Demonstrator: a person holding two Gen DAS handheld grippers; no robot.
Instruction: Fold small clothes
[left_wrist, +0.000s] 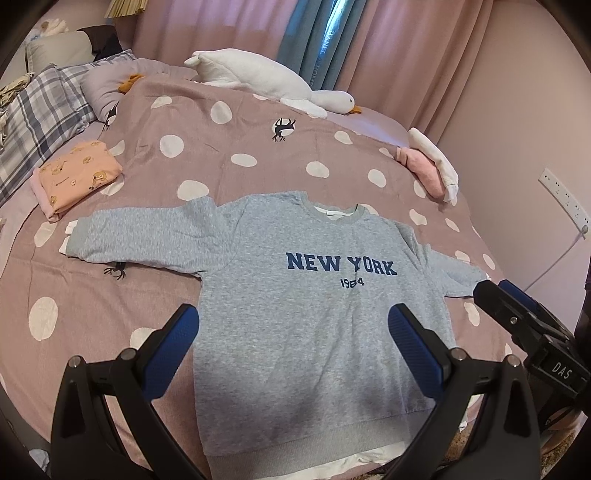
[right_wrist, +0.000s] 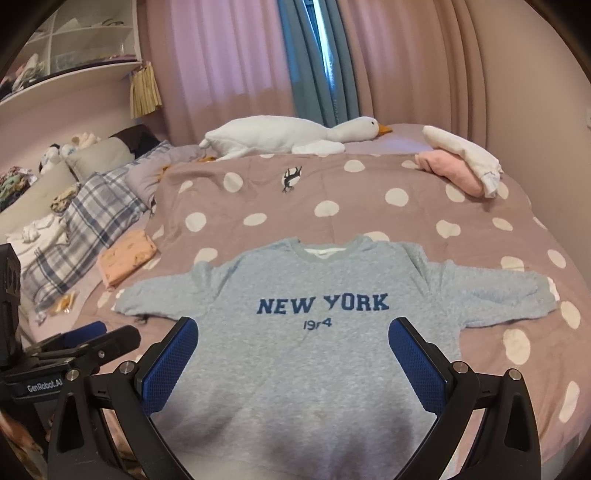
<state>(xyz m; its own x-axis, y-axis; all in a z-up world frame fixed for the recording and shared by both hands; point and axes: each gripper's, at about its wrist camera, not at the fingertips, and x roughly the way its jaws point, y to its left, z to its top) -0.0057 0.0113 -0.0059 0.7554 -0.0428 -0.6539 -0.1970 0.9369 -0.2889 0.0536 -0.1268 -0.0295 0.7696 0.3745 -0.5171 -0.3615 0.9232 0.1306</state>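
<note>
A grey sweatshirt printed NEW YORK lies flat and face up on the spotted bedspread, both sleeves spread out, a white layer showing at its hem. My left gripper hovers open above its lower half, blue pads wide apart. In the right wrist view the same sweatshirt fills the foreground and my right gripper hangs open over its lower front, holding nothing. The right gripper's body shows at the right edge of the left view. The left gripper shows at the left of the right view.
A folded peach garment lies left of the sweatshirt near plaid pillows. A pink and white clothes pile sits at the bed's far right. A white goose plush lies along the far edge before curtains. Shelves stand at left.
</note>
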